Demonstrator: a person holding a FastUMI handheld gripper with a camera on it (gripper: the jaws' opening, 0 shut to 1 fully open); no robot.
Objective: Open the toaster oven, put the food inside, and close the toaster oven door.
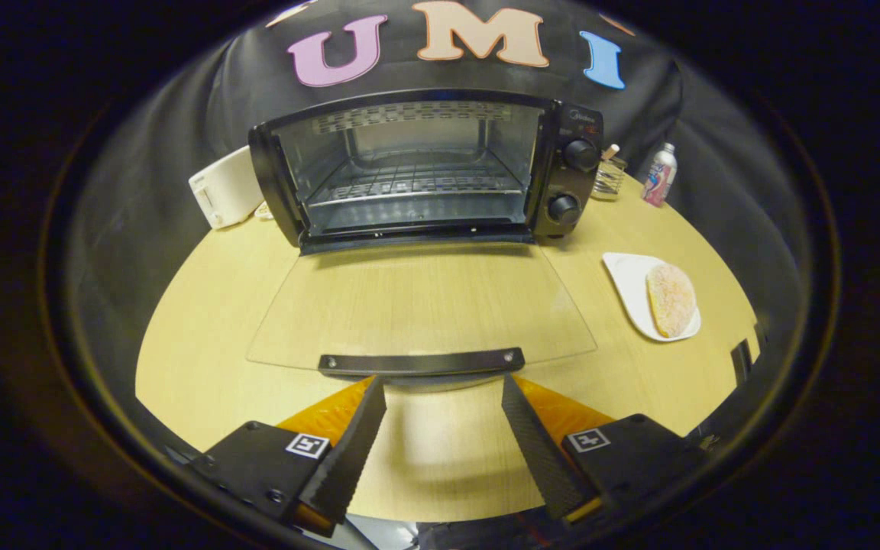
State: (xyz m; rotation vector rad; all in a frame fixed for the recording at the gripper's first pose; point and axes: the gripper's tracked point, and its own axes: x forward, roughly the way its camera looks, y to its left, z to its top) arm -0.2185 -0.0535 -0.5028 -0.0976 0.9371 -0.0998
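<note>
Oven open, food not yet loaded.

The oven [425,172] sits at the far middle of the tabletop [203,321], its glass door [421,305] dropped flat toward me, handle [421,361] just ahead of my tool [444,397], whose fingers stand apart and hold nothing. I judge opening done; loading and closing remain. The food [671,299] waits on a plate [627,279] to the right. Far behind: a white toaster [222,187] left, a bottle [659,176] right; labels too small to read.
</note>
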